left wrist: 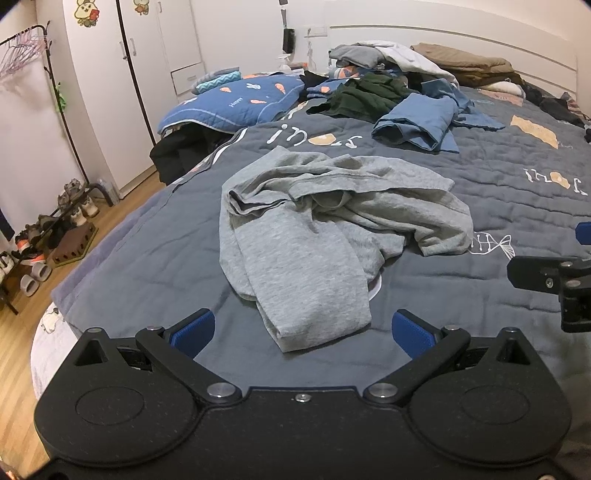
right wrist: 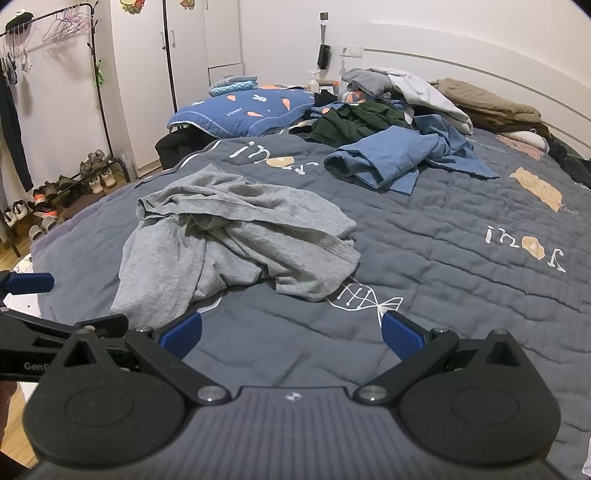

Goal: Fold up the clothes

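A crumpled grey garment [left wrist: 325, 221] [right wrist: 236, 236] lies bunched on the dark grey quilt [left wrist: 480, 295] [right wrist: 443, 266] near the bed's front edge. My left gripper [left wrist: 303, 332] is open, its blue pads [left wrist: 194, 330] spread just in front of the garment's near end, holding nothing. My right gripper [right wrist: 291, 330] is open too, over bare quilt just right of the garment's lower edge. Each gripper's black frame shows at the side of the other's view.
A pile of clothes sits farther back: a blue garment [right wrist: 388, 158], a dark green one [right wrist: 351, 122], grey and tan ones. A blue pillow [left wrist: 236, 99] lies back left. A clothes rack [right wrist: 55, 22], shoes [left wrist: 40, 236] and a white wardrobe [left wrist: 140, 55] stand left of the bed.
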### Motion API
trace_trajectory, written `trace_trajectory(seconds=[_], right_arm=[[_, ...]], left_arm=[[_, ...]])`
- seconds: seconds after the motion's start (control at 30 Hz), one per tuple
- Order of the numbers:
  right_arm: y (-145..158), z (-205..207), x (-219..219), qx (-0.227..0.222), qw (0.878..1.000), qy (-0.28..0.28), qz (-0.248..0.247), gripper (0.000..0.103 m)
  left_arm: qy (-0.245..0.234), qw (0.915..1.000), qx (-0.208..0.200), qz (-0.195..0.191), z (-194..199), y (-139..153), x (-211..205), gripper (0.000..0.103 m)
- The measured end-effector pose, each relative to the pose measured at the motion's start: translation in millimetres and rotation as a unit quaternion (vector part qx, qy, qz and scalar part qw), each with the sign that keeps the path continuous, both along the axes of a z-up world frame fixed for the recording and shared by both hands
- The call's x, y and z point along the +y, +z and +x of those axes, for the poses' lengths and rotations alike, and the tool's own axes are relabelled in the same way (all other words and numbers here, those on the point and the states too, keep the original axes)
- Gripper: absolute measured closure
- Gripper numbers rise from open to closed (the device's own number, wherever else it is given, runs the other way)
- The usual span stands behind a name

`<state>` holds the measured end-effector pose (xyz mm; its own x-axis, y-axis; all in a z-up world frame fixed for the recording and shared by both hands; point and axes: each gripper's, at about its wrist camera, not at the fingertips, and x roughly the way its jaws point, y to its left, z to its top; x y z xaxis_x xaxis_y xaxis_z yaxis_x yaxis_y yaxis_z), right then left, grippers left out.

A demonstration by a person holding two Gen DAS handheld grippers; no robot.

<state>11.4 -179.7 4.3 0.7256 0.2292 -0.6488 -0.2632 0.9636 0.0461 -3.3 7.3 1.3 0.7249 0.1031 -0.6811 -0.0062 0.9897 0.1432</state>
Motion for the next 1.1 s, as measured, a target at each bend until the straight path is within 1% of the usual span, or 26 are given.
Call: trace_trajectory(seconds=[0.87, 1.03, 1.1], right_arm=[[-1.1, 0.7, 1.2, 0.004, 1.0, 0.001, 0.0, 0.0], [-2.7, 2.4, -1.4, 0.008, 1.0, -0.004, 0.005, 0.0], [-4.5, 3.6, -3.3, 0.013, 1.0, -0.001, 0.006, 0.0]], left_arm=[[-0.003, 1.0, -0.002, 0.002, 0.2, 0.0, 0.0, 0.0], [-0.002, 1.0, -0.008, -0.003, 1.7, 3.5, 4.5, 0.0], [-0.005, 0.9998, -0.016, -0.011, 1.6, 6.2, 8.8, 0.0]])
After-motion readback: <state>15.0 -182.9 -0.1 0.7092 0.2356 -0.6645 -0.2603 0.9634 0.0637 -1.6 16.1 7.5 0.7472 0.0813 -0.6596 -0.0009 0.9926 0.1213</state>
